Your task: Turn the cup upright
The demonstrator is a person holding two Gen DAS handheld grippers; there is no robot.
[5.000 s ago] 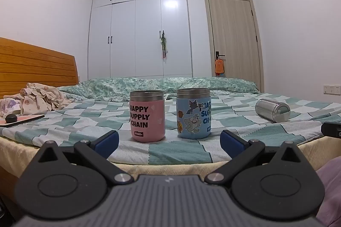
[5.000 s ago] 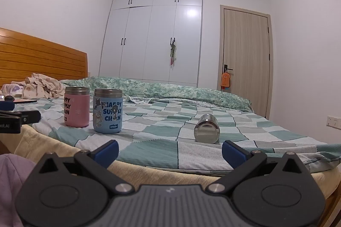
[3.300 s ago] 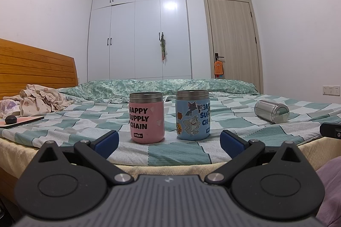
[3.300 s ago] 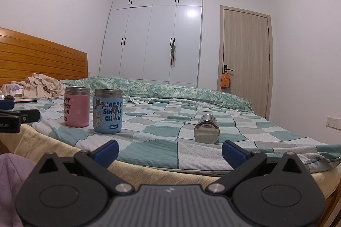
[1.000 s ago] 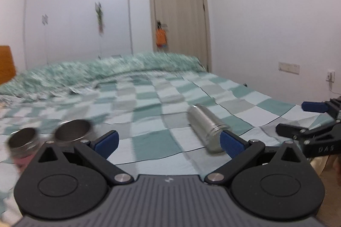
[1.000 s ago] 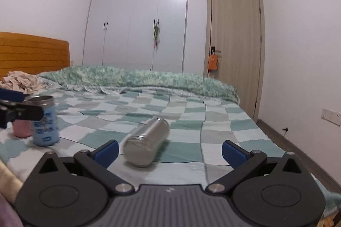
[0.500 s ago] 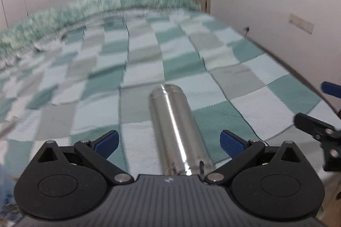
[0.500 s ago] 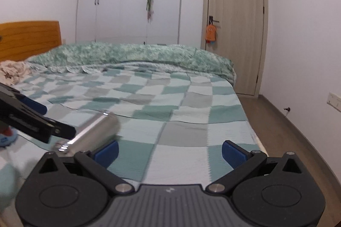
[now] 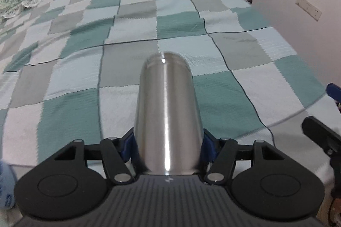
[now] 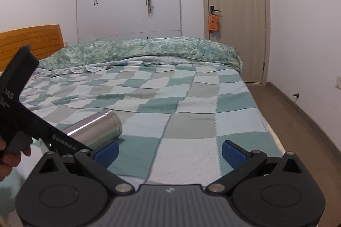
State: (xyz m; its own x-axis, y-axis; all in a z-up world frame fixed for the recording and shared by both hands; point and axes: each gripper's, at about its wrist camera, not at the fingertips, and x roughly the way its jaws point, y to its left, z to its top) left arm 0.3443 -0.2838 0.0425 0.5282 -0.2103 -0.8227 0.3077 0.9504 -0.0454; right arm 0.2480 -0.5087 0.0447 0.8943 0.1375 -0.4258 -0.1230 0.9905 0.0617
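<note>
A plain steel cup (image 9: 167,111) lies on its side on the checked bedspread (image 9: 85,39), pointing away from me. My left gripper (image 9: 167,146) has its blue pads (image 9: 125,147) against both sides of the cup's near end. In the right wrist view the same cup (image 10: 96,130) lies at the left, with the left gripper's body (image 10: 25,120) over its near end. My right gripper (image 10: 169,151) is open and empty, just right of the cup, above the bedspread (image 10: 191,120).
A blue printed cup (image 9: 5,190) shows blurred at the far left edge. The bed's right edge (image 9: 298,111) drops to the floor (image 10: 298,120). A rolled green quilt (image 10: 138,50), wooden headboard (image 10: 32,39), wardrobe and door stand behind.
My left gripper swung right from the two printed cups, came down over the steel cup and closed its pads on the cup's near end. My right gripper moved right, beside the cup.
</note>
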